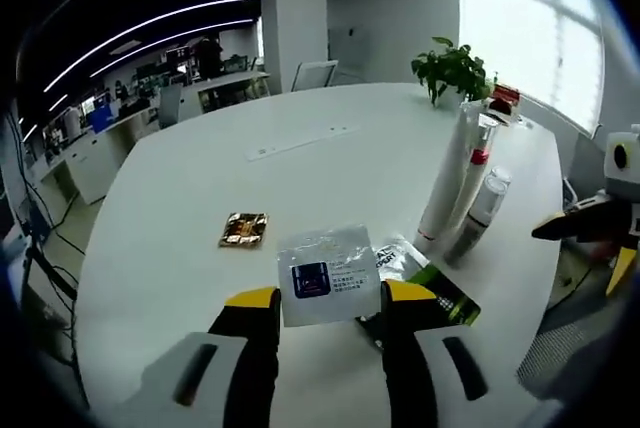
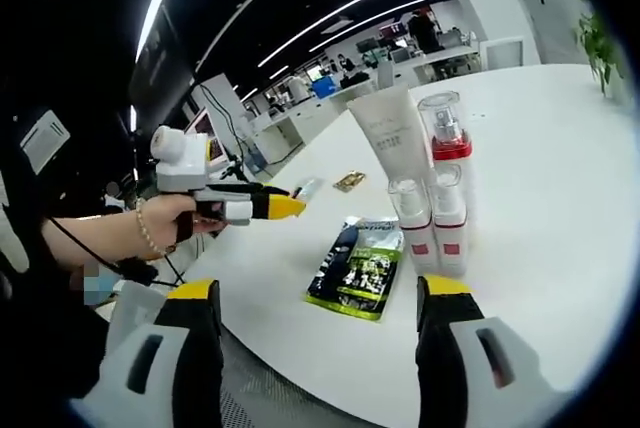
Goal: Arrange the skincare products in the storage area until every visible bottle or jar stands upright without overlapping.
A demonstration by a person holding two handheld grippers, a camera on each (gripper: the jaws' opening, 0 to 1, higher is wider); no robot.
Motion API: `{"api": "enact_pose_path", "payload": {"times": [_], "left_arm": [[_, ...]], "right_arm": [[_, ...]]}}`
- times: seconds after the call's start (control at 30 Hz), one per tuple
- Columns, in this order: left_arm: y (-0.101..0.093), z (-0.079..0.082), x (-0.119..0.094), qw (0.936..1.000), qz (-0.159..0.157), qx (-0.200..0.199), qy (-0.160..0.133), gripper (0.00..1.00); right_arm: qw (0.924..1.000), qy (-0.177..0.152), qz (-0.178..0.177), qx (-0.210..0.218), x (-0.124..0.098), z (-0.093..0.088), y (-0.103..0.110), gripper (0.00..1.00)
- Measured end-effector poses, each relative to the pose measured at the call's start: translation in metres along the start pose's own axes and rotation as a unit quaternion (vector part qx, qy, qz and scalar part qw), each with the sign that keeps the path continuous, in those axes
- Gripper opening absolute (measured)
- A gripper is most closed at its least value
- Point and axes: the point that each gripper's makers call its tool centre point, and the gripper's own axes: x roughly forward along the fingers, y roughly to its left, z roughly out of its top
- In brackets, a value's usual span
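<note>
Upright, bottles (image 2: 432,198) beside tube (image 2: 385,133)

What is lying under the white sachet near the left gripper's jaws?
The white sachet overlaps the edge of a green-and-black packet, with the white table beneath both. The covered part of the packet cannot be seen, nor whether anything else lies under the sachet.

Both tools — left (image 1: 327,302), right (image 2: 318,296) — jaws wide apart.
</note>
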Motion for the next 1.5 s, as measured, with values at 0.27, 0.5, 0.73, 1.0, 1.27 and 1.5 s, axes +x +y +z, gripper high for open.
{"api": "enact_pose_path", "payload": {"times": [0.27,0.5,0.73,1.0,1.27,1.5], "left_arm": [[-0.019,0.002,-0.025,0.9992,-0.020,0.028,-0.019,0.39],[-0.039,0.006,-0.046,0.9969,-0.043,0.053,-0.039,0.39],[-0.054,0.003,-0.060,0.9948,-0.061,0.068,-0.046,0.39],[-0.072,0.005,-0.071,0.9904,-0.074,0.104,-0.052,0.39],[-0.084,0.006,-0.072,0.9881,-0.085,0.115,-0.057,0.39],[-0.087,0.007,-0.073,0.9877,-0.091,0.114,-0.058,0.39]], "right_arm": [[0.9993,-0.019,0.032,-0.001,0.007,0.011,0.019,0.76],[0.9964,-0.059,0.060,0.006,0.014,0.036,0.034,0.68],[0.9967,-0.046,0.067,0.005,0.027,0.037,0.037,0.50],[0.9957,-0.051,0.070,0.032,0.037,0.042,0.039,0.34],[0.9942,-0.055,0.068,0.063,0.042,0.045,0.036,0.21],[0.9934,-0.051,0.071,0.074,0.045,0.042,0.038,0.08]]}}
